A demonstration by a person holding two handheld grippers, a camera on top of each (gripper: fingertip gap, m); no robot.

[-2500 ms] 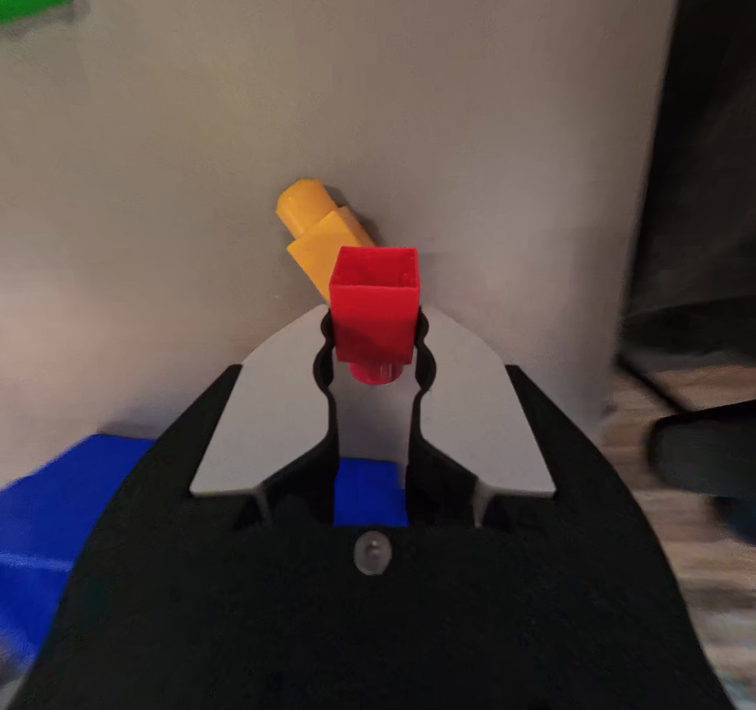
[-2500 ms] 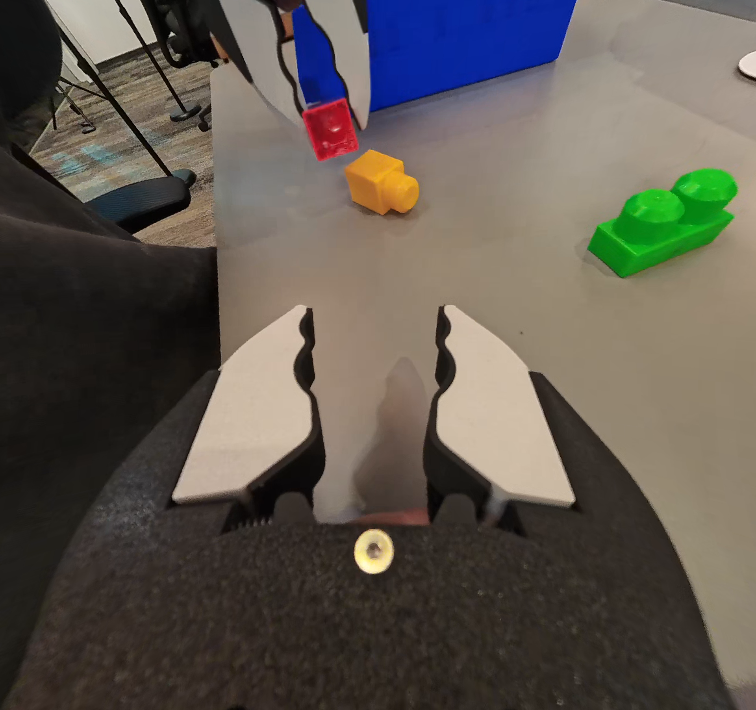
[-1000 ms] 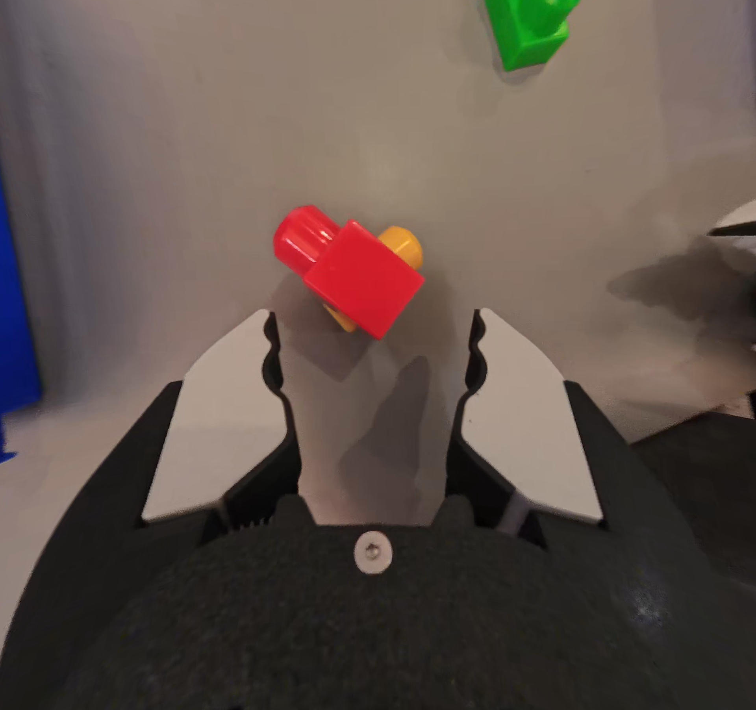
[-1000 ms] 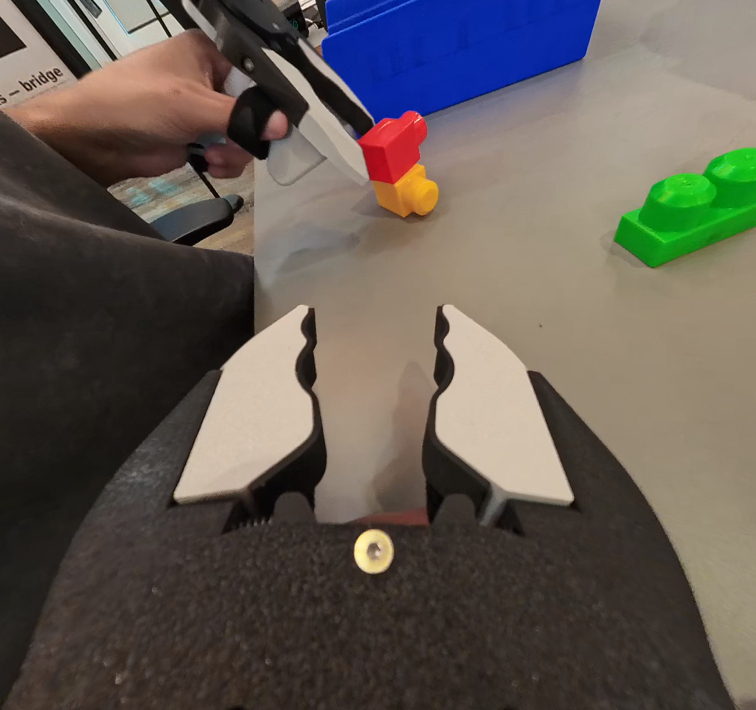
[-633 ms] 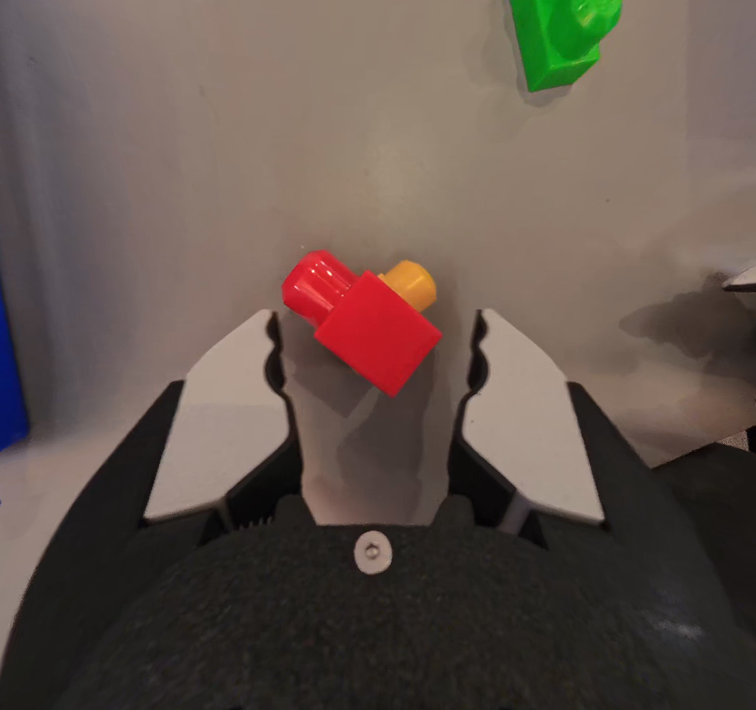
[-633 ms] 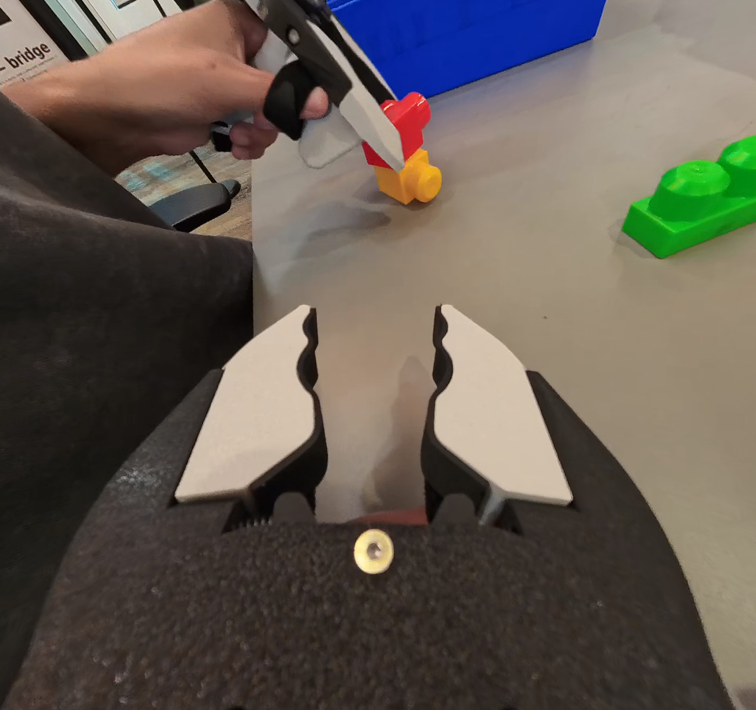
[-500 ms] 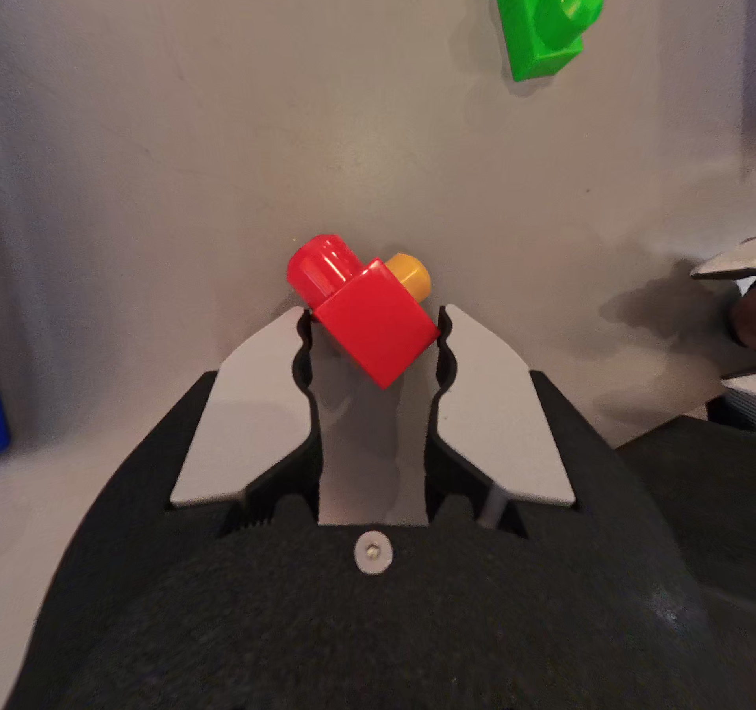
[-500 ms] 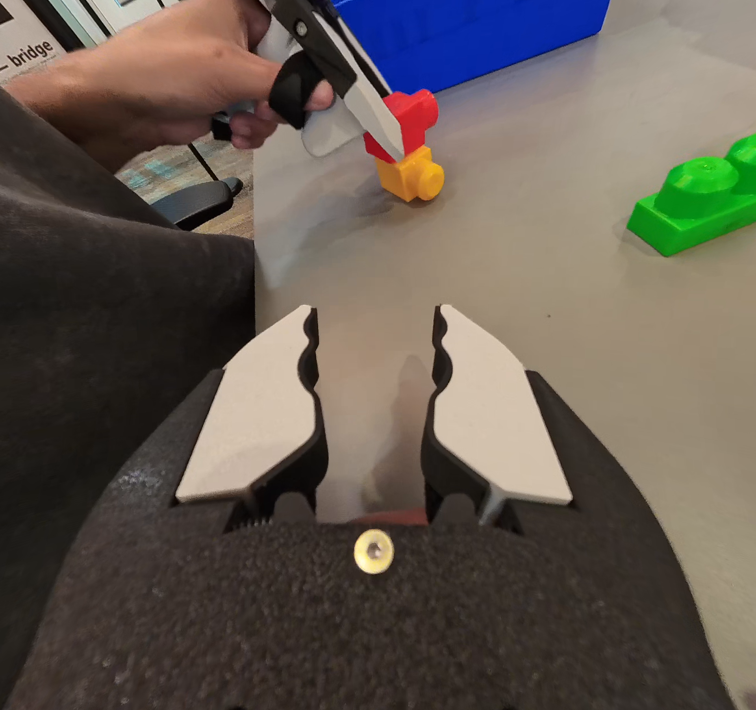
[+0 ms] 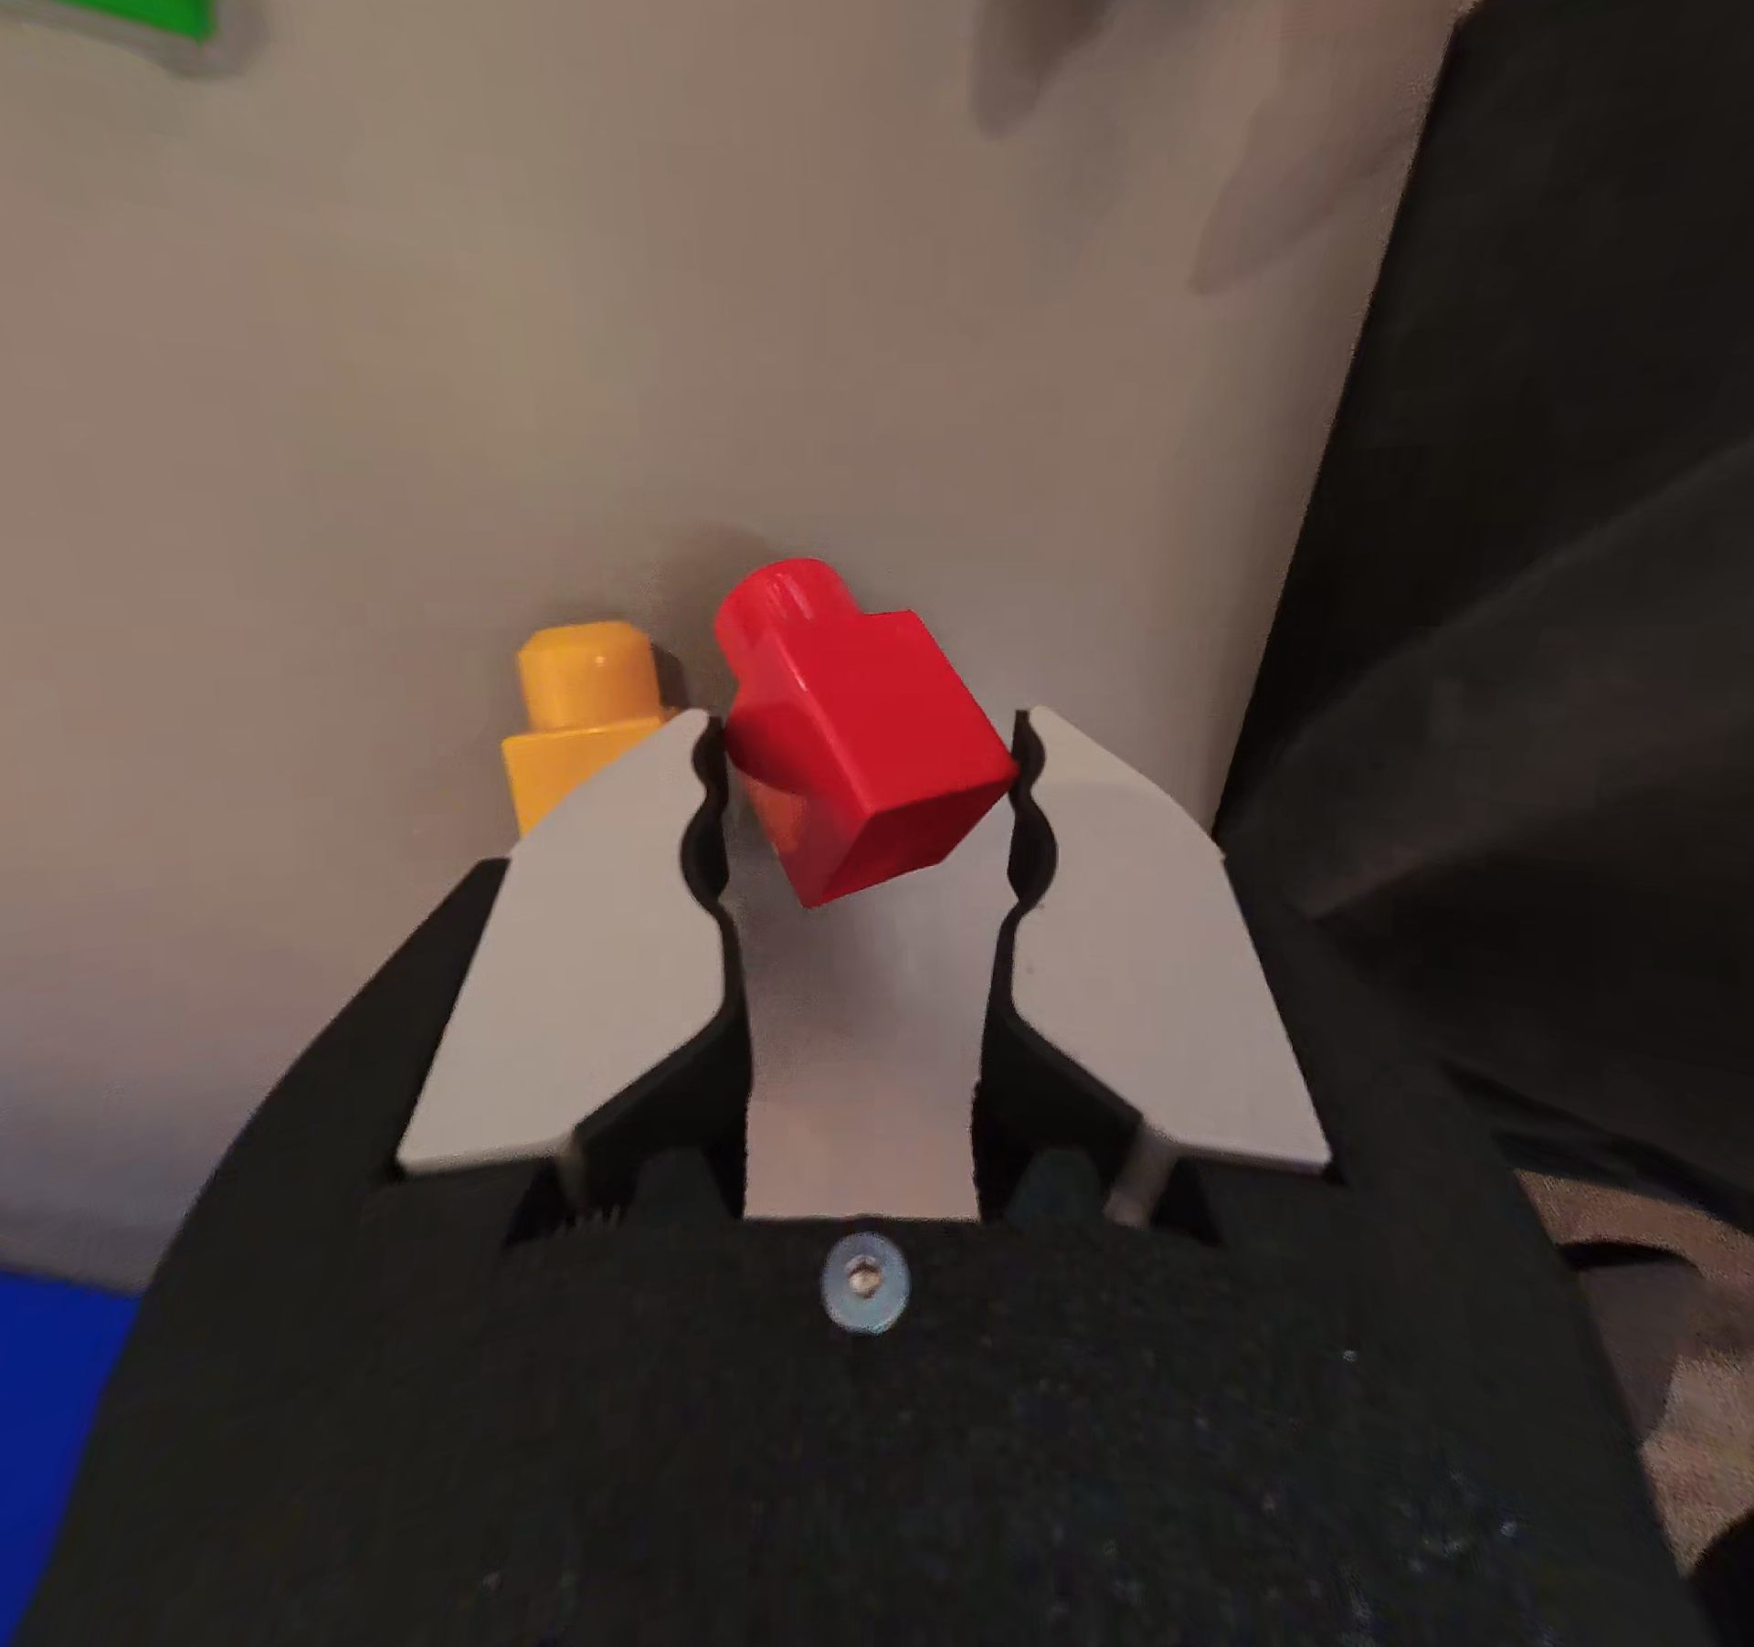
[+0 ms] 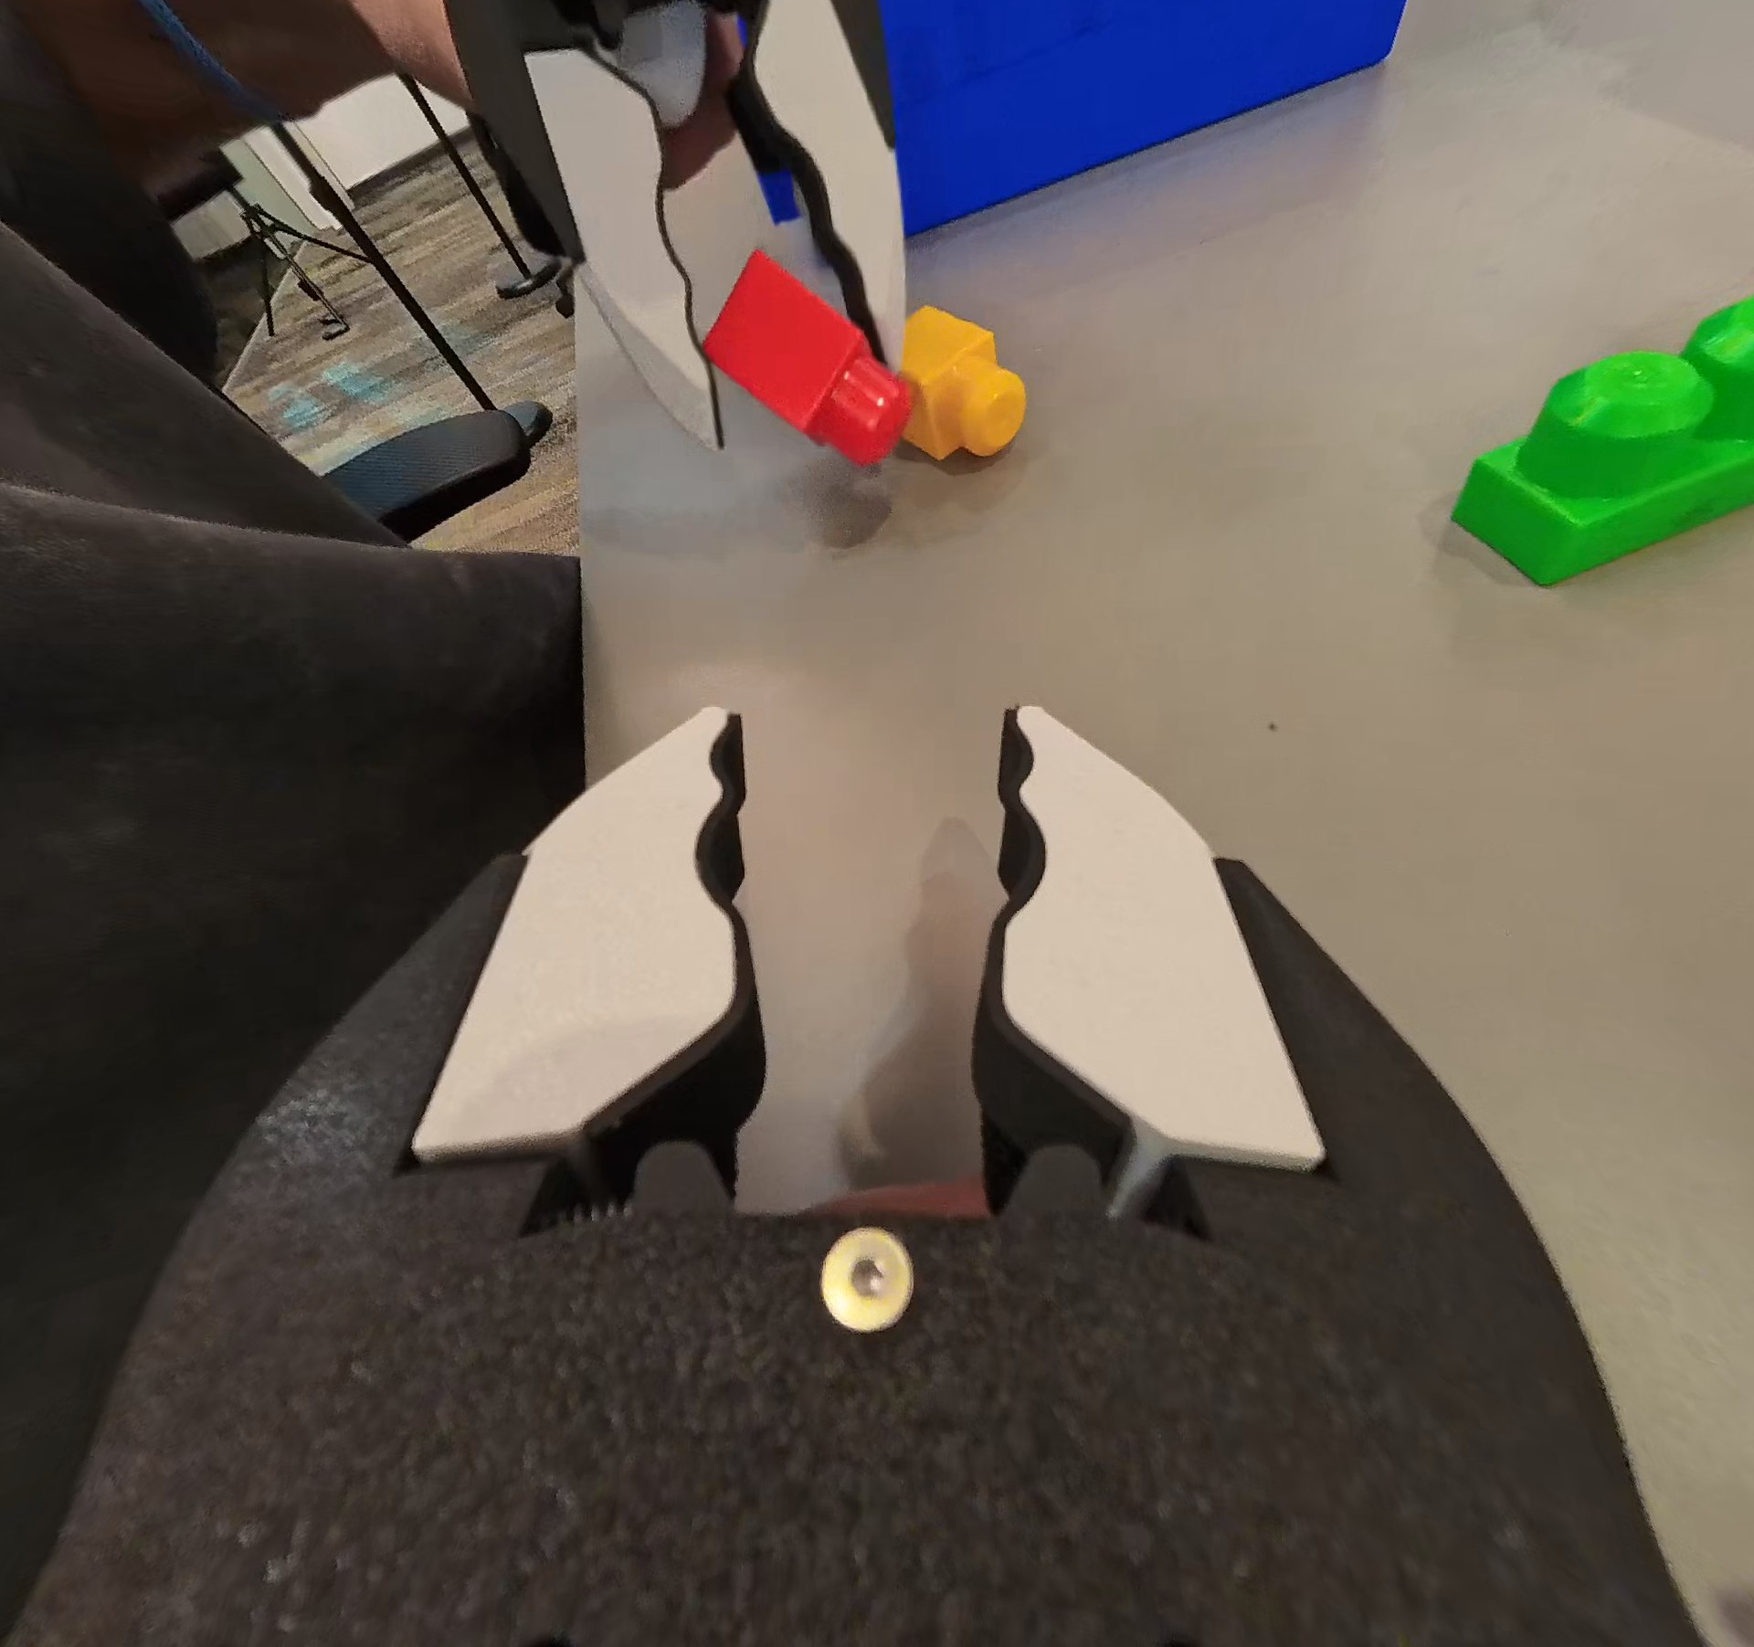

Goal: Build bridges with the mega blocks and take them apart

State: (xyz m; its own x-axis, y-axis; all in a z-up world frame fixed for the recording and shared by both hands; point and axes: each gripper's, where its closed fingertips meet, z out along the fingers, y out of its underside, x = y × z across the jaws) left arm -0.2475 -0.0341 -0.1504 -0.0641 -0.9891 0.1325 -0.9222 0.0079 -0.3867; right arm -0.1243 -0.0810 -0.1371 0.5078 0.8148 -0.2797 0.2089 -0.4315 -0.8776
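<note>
Gripping a red block (image 9: 859,752) between its fingertips, the left gripper (image 9: 862,761) holds it tilted just above the grey table (image 9: 475,320), stud pointing away and down. In the right wrist view the red block (image 10: 802,363) hangs clear of the surface, casting a shadow below, its stud almost touching the yellow block (image 10: 959,391). That yellow block lies on its side on the table just beside the gripper's left finger (image 9: 607,880). A green two-stud block (image 10: 1614,453) sits well apart to the right, and a blue bin (image 10: 1139,35) stands behind.

The right gripper (image 10: 868,752) hovers low over bare table near the person's dark sleeve (image 10: 237,700), fingers spread and empty.

The step in hand looks like placing or repositioning the red block as a bridge support, though it may equally be taking it away. Next, the red block likely needs turning stud-up and setting down apart from the yellow one, which also wants standing upright so the green block can span both.
</note>
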